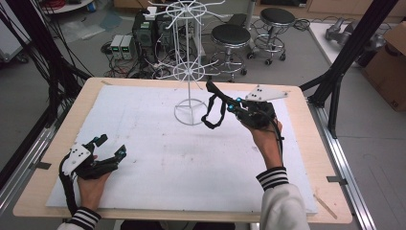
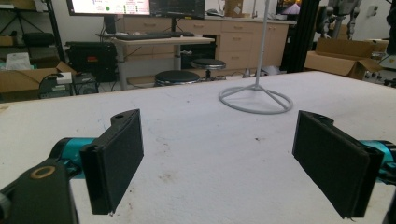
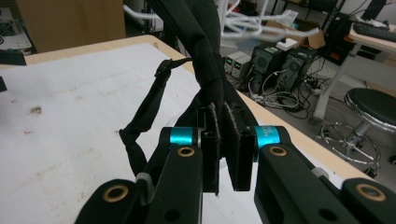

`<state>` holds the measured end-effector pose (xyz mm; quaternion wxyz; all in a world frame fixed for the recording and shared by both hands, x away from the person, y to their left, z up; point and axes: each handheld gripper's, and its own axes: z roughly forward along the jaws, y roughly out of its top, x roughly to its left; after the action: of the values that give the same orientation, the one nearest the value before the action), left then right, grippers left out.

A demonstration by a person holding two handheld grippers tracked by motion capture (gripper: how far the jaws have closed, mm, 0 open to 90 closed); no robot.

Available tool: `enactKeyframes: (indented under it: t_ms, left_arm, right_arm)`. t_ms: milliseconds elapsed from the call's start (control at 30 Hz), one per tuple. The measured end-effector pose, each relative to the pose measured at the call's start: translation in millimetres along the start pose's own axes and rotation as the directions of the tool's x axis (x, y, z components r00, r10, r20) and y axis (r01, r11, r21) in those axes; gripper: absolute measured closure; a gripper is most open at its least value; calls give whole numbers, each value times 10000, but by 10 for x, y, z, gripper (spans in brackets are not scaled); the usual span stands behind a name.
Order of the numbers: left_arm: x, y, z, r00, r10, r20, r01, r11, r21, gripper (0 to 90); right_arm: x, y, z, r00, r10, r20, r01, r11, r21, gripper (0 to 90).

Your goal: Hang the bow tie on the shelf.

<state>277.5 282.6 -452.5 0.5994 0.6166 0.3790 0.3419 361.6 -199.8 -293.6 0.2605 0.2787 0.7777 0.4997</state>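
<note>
A black strap (image 1: 213,108) with a looped band hangs in the air beside the white wire rack (image 1: 190,72) at the back of the table. My right gripper (image 1: 230,106) is shut on the strap (image 3: 205,70), held above the white mat to the right of the rack's round base (image 1: 190,113). In the right gripper view the pads pinch the band and the loop dangles to the left. My left gripper (image 1: 111,145) rests near the mat's front left corner, open, with nothing between its pads (image 2: 119,158). The rack's base (image 2: 256,99) lies ahead of it.
The white mat (image 1: 158,143) covers a wooden table (image 1: 48,182). Two black stools (image 1: 231,36) and power boxes (image 1: 123,46) with cables stand on the floor beyond the far edge. A black frame post (image 1: 349,52) rises at the right. A cardboard box (image 1: 390,62) sits far right.
</note>
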Motion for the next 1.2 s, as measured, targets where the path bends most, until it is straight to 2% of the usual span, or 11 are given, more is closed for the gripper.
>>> enactKeyframes:
  t_ms: [133,367,633,1200]
  left_arm:
    - [0,0,1,10000,-53,3,53,10000,-27,167]
    - [1,-1,2,10000,-64,5,64,10000,-34,168]
    - [3,0,0,10000,-83,13,83,10000,-8,168]
    - [10,-1,-2,9999,-112,-2,112,9999,-2,168]
  right_arm:
    - [25,142,7,9999,-167,-14,166,9997,-182,853]
    - [69,289,116,9999,-134,-51,133,9994,-306,852]
    - [82,317,220,10000,-91,-18,90,9995,-316,851]
    - [48,353,526,9987,39,508,-40,10000,37,849]
